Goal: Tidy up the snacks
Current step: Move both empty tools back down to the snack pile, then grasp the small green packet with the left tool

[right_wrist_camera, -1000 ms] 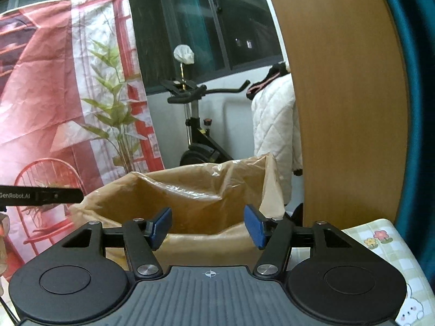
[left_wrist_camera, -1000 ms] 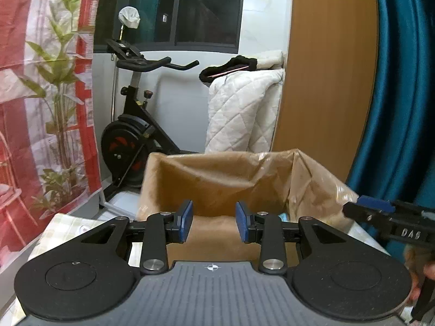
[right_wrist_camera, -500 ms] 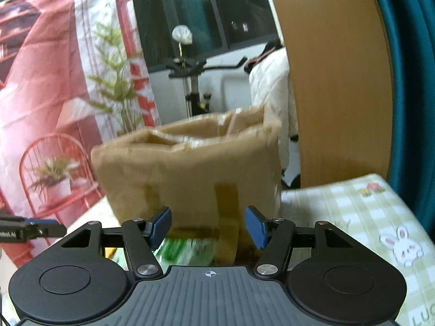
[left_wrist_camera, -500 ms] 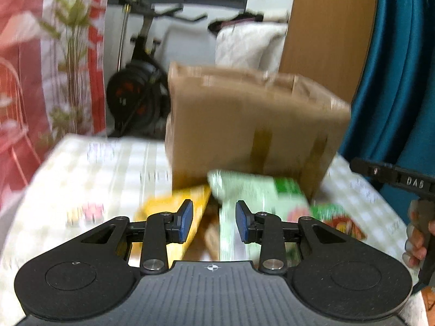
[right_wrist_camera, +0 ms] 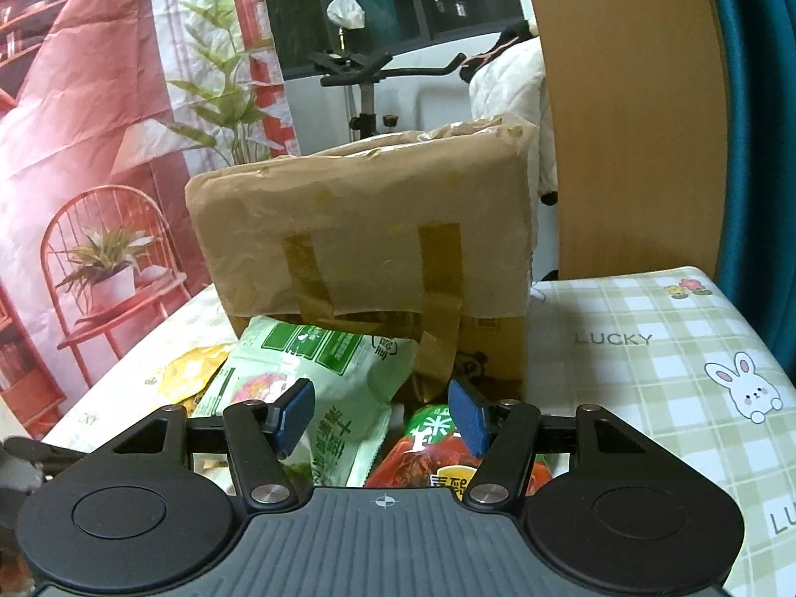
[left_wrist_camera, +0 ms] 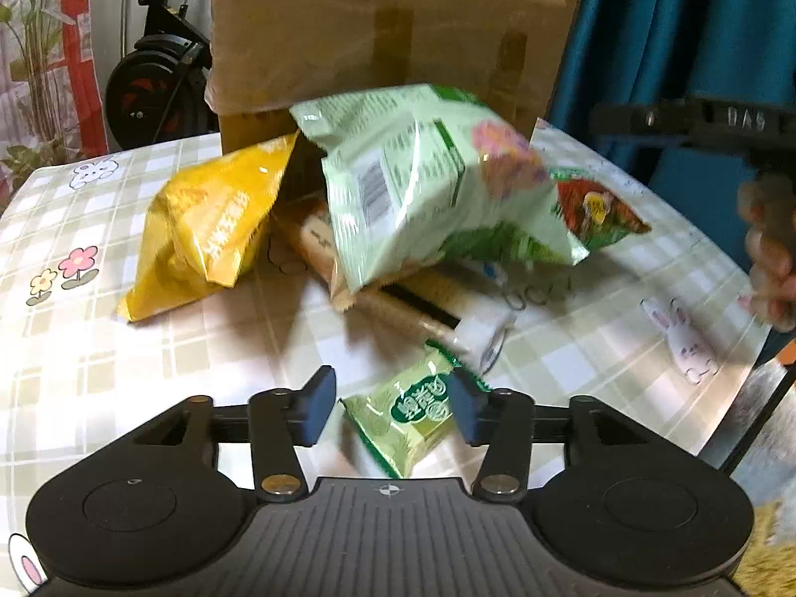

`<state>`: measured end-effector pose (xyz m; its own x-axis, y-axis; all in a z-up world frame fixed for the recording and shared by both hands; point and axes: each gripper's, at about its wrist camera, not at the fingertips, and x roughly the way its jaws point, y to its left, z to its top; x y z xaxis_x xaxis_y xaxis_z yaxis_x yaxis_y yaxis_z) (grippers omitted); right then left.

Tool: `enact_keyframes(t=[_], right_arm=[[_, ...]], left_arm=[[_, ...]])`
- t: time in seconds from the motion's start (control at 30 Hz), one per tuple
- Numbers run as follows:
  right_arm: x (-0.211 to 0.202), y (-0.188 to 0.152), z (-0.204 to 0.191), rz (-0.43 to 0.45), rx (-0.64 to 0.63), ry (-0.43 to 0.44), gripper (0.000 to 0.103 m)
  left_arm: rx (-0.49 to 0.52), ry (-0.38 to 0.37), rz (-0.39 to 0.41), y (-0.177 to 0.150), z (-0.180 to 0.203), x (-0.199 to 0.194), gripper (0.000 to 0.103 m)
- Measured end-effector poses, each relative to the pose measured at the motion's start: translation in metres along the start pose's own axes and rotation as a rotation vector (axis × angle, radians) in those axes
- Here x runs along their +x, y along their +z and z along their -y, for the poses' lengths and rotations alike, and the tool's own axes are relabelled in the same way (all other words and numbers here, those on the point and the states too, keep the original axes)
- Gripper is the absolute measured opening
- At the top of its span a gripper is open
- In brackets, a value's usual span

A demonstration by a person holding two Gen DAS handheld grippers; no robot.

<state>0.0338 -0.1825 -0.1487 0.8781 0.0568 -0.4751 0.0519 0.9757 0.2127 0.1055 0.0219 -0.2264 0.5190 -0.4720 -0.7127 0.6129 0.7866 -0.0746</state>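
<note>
**While dipping from box level to the snack pile: opening over a small green packet**

Gone from the left wrist view: the box mouth that filled it a second ago. Tipped down sharply since then, onto the pile. Left hand-held gripper [left_wrist_camera: 393, 408] now opening at the jaws, with the small green packet [left_wrist_camera: 408, 418] lying between the pads, seemingly not yet pressed. Right hand-held gripper [right_wrist_camera: 383, 415] lowered less, jaws apart as before, clamped on nothing, hanging over the pale green bag [right_wrist_camera: 318, 398] and the red-and-green bag [right_wrist_camera: 438, 462].

Probably the start of a fresh pick: nothing lifted yet, most of the sorting still ahead.

Snacks heaped against the front of the cardboard box [right_wrist_camera: 358, 229]: pale green bag on top, yellow bag [left_wrist_camera: 209, 229] just beside it to the left, stick-shaped packs [left_wrist_camera: 418, 308] partly buried beneath. Small packet apart from the heap, nearest the camera.

Worktop [left_wrist_camera: 149, 348] covered in glossy green check cloth with rabbits and flowers; slippery by the look of it.

Behind: exercise bike [right_wrist_camera: 368, 69], red printed backdrop [right_wrist_camera: 99, 99], wooden panel [right_wrist_camera: 622, 124], teal curtain [left_wrist_camera: 646, 25].
</note>
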Motion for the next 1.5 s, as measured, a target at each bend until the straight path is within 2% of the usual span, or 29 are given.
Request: enact_keyframes(t=[0.17, 0.3, 0.43, 0.6, 0.63, 0.7, 0.87, 0.93, 1.0, 1.23, 1.33, 1.5], right_arm=[[0.002, 0.001, -0.001, -0.010, -0.008, 0.006, 0.057], [0.005, 0.001, 0.003, -0.021, 0.000, 0.000, 0.057], [0.008, -0.002, 0.007, -0.037, 0.002, -0.012, 0.057], [0.013, -0.006, 0.016, -0.062, 0.017, -0.030, 0.063], [0.014, -0.007, 0.018, -0.065, 0.020, -0.034, 0.063], [0.015, -0.009, 0.021, -0.071, 0.025, -0.044, 0.064], [0.021, -0.012, 0.027, -0.098, 0.015, -0.066, 0.069], [0.025, -0.012, 0.029, -0.110, 0.009, -0.086, 0.078], [0.028, -0.012, 0.032, -0.113, 0.009, -0.109, 0.082], [0.059, -0.010, 0.050, -0.155, 0.081, -0.122, 0.082], [0.077, -0.012, 0.058, -0.185, 0.147, -0.098, 0.090], [0.086, -0.017, 0.057, -0.216, 0.160, -0.077, 0.092]], left_arm=[[0.035, -0.038, -0.009, -0.001, 0.008, 0.010, 0.057], [0.085, -0.002, -0.027, -0.001, 0.016, 0.020, 0.059], [0.061, 0.023, -0.040, -0.003, 0.016, 0.026, 0.060], [0.075, 0.068, -0.035, -0.011, 0.018, 0.029, 0.060], [0.065, 0.074, -0.037, -0.011, 0.017, 0.029, 0.058], [0.035, 0.099, -0.032, -0.009, 0.016, 0.028, 0.040], [-0.095, 0.126, -0.007, -0.010, 0.000, 0.022, 0.039], [-0.131, 0.128, 0.006, -0.012, -0.004, 0.019, 0.039], [-0.151, 0.128, 0.025, -0.014, -0.008, 0.009, 0.039], [-0.194, 0.128, 0.087, -0.009, -0.005, -0.009, 0.039], [-0.217, 0.132, 0.112, -0.003, 0.000, -0.013, 0.039], [-0.252, 0.129, 0.141, -0.005, 0.006, -0.019, 0.039]])
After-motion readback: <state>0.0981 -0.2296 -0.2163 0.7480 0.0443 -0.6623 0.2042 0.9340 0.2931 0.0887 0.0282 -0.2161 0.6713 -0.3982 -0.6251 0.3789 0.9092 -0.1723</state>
